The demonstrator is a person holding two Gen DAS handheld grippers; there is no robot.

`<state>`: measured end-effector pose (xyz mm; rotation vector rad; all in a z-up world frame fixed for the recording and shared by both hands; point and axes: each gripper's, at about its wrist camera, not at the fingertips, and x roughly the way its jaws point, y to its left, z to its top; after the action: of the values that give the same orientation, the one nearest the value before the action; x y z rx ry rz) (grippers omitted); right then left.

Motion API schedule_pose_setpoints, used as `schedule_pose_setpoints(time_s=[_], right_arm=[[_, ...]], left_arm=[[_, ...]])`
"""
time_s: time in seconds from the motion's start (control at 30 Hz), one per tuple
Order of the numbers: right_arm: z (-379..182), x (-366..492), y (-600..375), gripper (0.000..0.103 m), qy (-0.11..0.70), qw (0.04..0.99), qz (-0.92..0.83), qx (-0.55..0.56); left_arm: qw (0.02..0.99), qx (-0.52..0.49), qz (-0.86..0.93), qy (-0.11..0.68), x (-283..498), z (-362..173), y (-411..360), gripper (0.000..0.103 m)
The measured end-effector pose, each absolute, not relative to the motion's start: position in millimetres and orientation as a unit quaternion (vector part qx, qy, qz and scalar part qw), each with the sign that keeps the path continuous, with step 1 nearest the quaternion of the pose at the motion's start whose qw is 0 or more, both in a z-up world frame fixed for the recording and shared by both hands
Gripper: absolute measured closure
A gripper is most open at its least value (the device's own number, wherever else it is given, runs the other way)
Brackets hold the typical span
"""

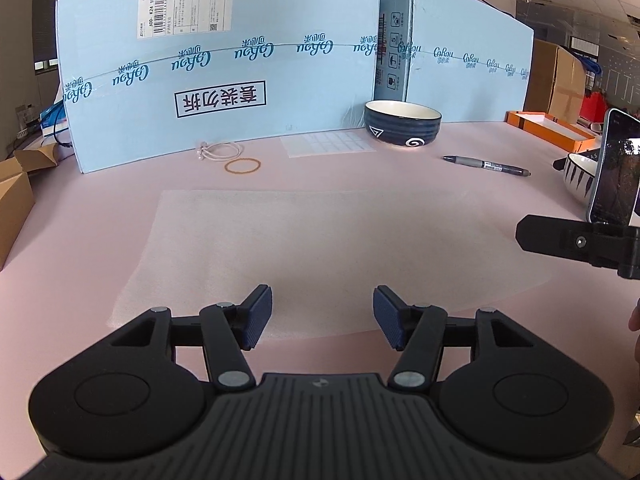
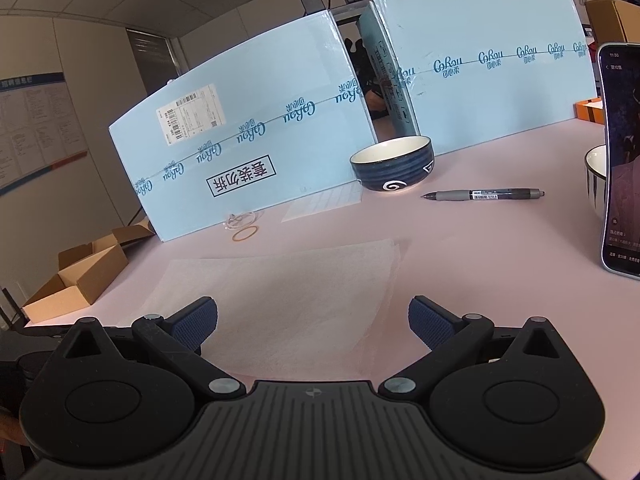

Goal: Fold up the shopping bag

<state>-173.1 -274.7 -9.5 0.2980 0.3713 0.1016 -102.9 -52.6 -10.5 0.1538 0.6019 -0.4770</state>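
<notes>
The shopping bag (image 1: 320,248) is a thin, translucent white sheet lying flat on the pink table; it also shows in the right wrist view (image 2: 288,292). My left gripper (image 1: 322,316) is open and empty, its blue pads hovering over the bag's near edge. My right gripper (image 2: 313,326) is open and empty, also over the bag's near edge, toward its right side. Part of the right gripper's body (image 1: 576,242) shows at the right of the left wrist view.
Blue cardboard panels (image 1: 224,80) stand behind. A dark blue bowl (image 1: 402,123), a grey pen (image 1: 486,165), a rubber band (image 1: 243,166), a white hair tie (image 1: 218,150) and a gridded sheet (image 1: 328,143) lie beyond the bag. A phone (image 2: 622,160) and striped bowl (image 1: 580,176) stand right.
</notes>
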Motion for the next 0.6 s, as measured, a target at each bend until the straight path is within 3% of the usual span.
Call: schedule_pose_setpoints(time_s=[0.1, 0.17, 0.27, 0.3, 0.6], right_arm=[[-8, -173, -274, 0.000, 0.182, 0.971, 0.053, 0.147], [-7, -173, -273, 0.000, 0.180, 0.971, 0.054, 0.146], [-5, -171, -272, 0.000, 0.178, 0.972, 0.056, 0.141], [-4, -171, -271, 0.000, 0.177, 0.973, 0.056, 0.138], [4, -156, -275, 0.000, 0.186, 0.979, 0.037, 0.078]], left_arm=[[0.922, 0.076, -0.235, 0.297, -101, -12, -55, 0.050], [0.923, 0.073, -0.234, 0.297, -98, -12, -56, 0.057], [0.923, 0.060, -0.231, 0.300, -93, -11, -55, 0.086], [0.924, 0.055, -0.230, 0.301, -91, -11, -54, 0.101], [0.928, 0.041, -0.241, 0.281, -99, -3, -44, 0.103]])
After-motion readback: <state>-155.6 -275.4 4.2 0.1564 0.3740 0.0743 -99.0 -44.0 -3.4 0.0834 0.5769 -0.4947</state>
